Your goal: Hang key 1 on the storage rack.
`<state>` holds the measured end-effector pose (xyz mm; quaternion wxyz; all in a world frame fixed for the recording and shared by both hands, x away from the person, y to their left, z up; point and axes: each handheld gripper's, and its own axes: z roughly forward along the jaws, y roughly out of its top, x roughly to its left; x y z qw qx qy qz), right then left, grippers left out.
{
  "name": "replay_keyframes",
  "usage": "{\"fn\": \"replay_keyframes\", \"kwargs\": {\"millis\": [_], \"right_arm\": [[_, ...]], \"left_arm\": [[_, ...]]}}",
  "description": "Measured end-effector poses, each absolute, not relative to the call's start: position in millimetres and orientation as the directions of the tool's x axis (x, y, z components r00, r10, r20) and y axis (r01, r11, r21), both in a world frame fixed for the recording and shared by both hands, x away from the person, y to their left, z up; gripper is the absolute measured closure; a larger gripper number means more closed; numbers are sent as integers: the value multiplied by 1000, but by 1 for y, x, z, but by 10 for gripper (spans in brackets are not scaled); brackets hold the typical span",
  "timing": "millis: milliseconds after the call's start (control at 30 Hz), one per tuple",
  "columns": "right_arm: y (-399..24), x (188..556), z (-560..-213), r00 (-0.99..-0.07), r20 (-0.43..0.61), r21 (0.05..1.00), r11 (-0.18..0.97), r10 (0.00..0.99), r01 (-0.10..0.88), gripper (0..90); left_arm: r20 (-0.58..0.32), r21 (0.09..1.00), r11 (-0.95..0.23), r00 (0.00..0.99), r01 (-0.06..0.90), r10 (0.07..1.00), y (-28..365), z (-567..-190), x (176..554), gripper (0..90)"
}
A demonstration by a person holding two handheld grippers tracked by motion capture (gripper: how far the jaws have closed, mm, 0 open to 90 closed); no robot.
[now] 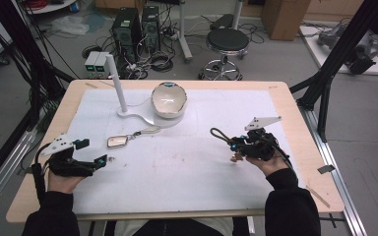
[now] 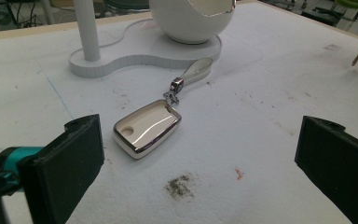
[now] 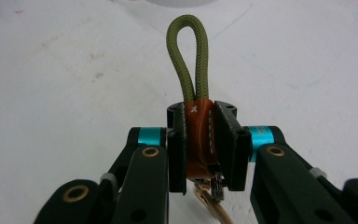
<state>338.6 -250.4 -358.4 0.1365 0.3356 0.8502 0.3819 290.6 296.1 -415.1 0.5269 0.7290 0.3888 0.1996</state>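
Note:
A keychain with an olive cord loop [image 3: 189,51] and a brown leather tab [image 3: 199,140] is held above the white mat, with my right gripper [image 3: 200,144] shut on the tab. Brass hardware [image 3: 212,203] dangles under the jaws. In the high view that right gripper [image 1: 234,145] hovers right of centre, the cord loop [image 1: 219,133] pointing left. A silver key fob [image 2: 144,128] with a short strap [image 2: 196,72] lies flat on the mat. My left gripper [image 2: 198,158] stands open just in front of it, jaws wide apart; from above, the left gripper [image 1: 91,152] is left of the fob [image 1: 118,142].
A white stand with an upright post [image 1: 117,83] and an egg-shaped bowl [image 1: 168,100] sits on its base [image 2: 135,58] at the back centre of the mat. The wooden table edge [image 1: 305,147] runs round the white mat [image 1: 177,177]. A stool and computer gear stand on the floor beyond.

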Motion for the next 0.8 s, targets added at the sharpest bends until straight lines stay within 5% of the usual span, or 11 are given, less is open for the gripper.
{"fn": "replay_keyframes", "kwargs": {"millis": [800], "right_arm": [[-164,390,-318,-821,37,746,532,569,402,753]], "left_arm": [[-125,923,-137,618,359,776,298,-417,291,17]]}}
